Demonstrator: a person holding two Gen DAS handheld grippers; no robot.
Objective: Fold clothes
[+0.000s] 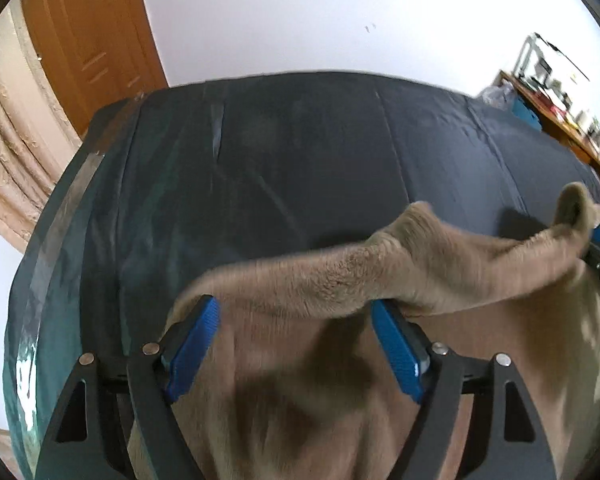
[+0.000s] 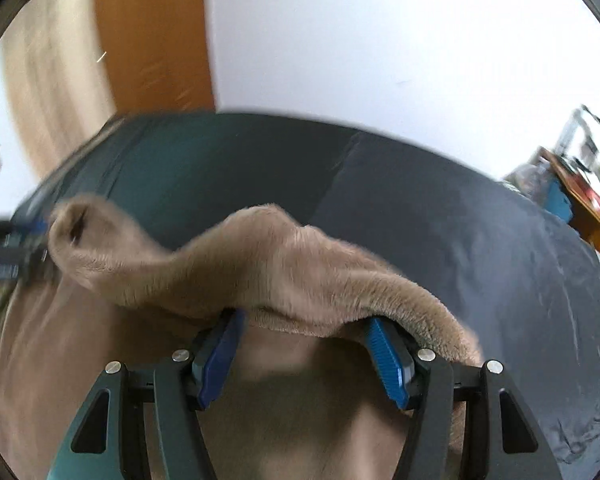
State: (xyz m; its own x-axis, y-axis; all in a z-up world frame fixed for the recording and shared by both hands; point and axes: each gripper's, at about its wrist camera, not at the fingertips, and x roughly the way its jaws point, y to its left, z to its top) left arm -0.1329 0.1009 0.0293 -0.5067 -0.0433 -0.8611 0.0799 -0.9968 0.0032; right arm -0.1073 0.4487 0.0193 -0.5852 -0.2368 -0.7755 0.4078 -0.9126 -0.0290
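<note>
Up front in the left wrist view, the left gripper (image 1: 296,320) has its jaws spread wide, released, with the fuzzy tan garment (image 1: 340,276) draped across both fingertips above the dark bed (image 1: 300,140). Seen from the right wrist, the right gripper (image 2: 304,326) is likewise unclenched, the garment's rolled edge lying over its tips.

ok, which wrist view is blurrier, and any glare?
Right wrist: heavier motion smear on the wooden door and shelf; tan fleece garment soft. Left wrist: background sharper, fleece blurred between the fingers, sheen streaks along the dark bed cover edge. Fisheye bending in both.
</note>
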